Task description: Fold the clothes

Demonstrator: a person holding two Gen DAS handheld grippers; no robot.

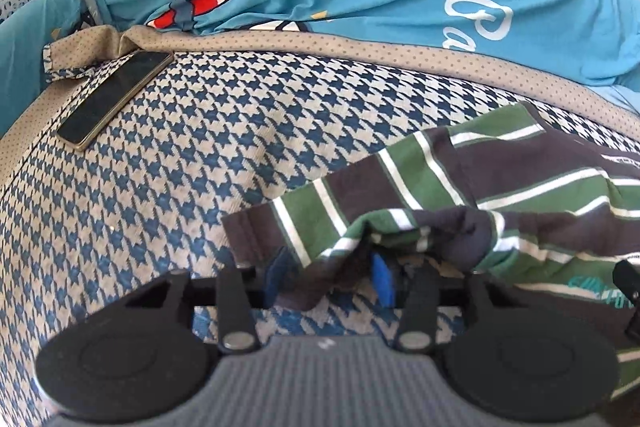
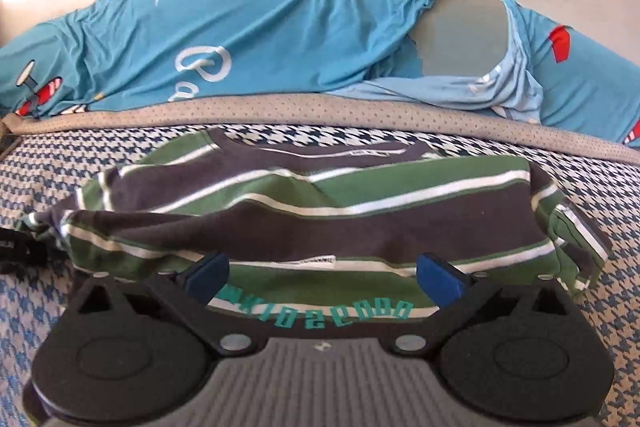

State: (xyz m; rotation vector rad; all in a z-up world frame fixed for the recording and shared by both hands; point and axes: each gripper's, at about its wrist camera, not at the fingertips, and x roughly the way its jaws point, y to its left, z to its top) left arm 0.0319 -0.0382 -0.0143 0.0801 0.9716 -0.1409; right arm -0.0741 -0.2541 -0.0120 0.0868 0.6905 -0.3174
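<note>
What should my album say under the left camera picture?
Left gripper pinching a striped shirt on a houndstooth bed.

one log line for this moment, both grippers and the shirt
left hand-held gripper: shut on green, brown and white striped shirt edge | right hand-held gripper: open over shirt | shirt: bunched on houndstooth cover

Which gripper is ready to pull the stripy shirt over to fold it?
Probably the left gripper: its blue pads are closed on a corner of the green, brown and white striped shirt. The right gripper hangs open over the shirt's hem, gripping nothing.
</note>
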